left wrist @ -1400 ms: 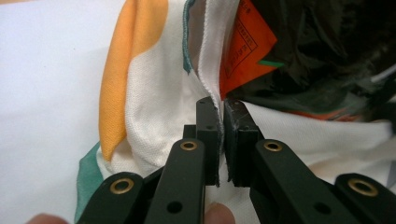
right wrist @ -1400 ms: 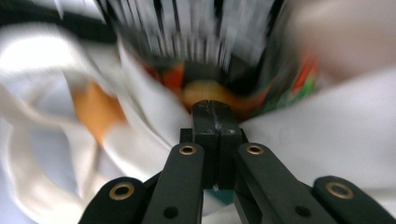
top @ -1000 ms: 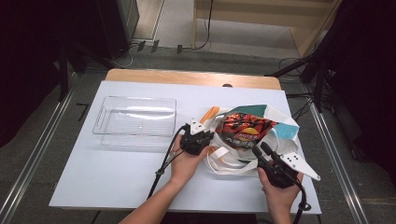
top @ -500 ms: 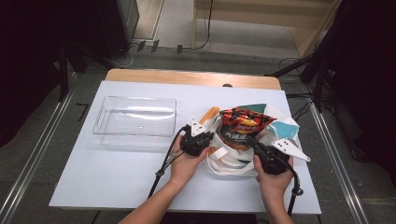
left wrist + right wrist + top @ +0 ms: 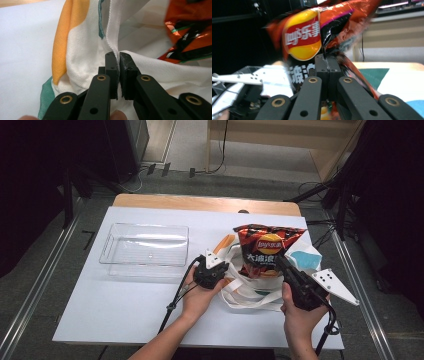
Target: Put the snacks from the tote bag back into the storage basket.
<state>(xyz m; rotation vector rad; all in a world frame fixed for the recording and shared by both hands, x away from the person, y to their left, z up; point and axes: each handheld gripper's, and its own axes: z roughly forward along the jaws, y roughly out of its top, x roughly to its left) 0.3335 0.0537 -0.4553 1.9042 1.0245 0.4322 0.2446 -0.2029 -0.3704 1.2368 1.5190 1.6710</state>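
The right tool [image 5: 325,58] is clamped on the edge of a red chip bag [image 5: 312,37]; its jaws have just closed, with the bag's foil pinched between them. In the high view this right tool [image 5: 286,266] holds the chip bag [image 5: 266,249] upright above a white tote [image 5: 250,292], probably to pull it out of the tote.

The left tool [image 5: 117,56] is closed on the tote's white cloth rim [image 5: 111,32], likely to pin the tote down and keep its mouth open while the bag comes free. In the high view the left tool [image 5: 214,266] sits at the tote's left side, just beside an orange patch of cloth [image 5: 224,242].

The tote lies on the right half of the white desk [image 5: 125,305], near the person. To the left, well apart, stands an empty clear tray [image 5: 145,251], perhaps the place meant for the bag.
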